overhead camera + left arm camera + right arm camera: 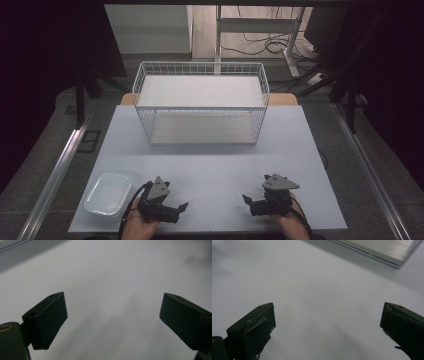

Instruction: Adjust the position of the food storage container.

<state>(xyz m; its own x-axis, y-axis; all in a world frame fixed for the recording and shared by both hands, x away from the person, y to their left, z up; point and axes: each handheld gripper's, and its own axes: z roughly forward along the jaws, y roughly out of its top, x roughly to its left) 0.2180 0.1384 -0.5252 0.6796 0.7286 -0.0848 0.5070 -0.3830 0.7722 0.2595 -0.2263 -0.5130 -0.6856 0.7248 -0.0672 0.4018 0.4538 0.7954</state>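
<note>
My left gripper rests low over the white table near its front edge, left of centre. It is open, and in the left gripper view bare table shows between the two black jaws of the left gripper. My right gripper hovers at the front right, turned inward toward the left one. It is open as well, and the right gripper has nothing between its jaws. A white wire basket with two levels stands at the back centre of the table.
A shallow white plastic dish lies at the front left corner, just left of my left hand. Metal rails run along both sides of the table. A silver rail edge crosses the top of the right gripper view.
</note>
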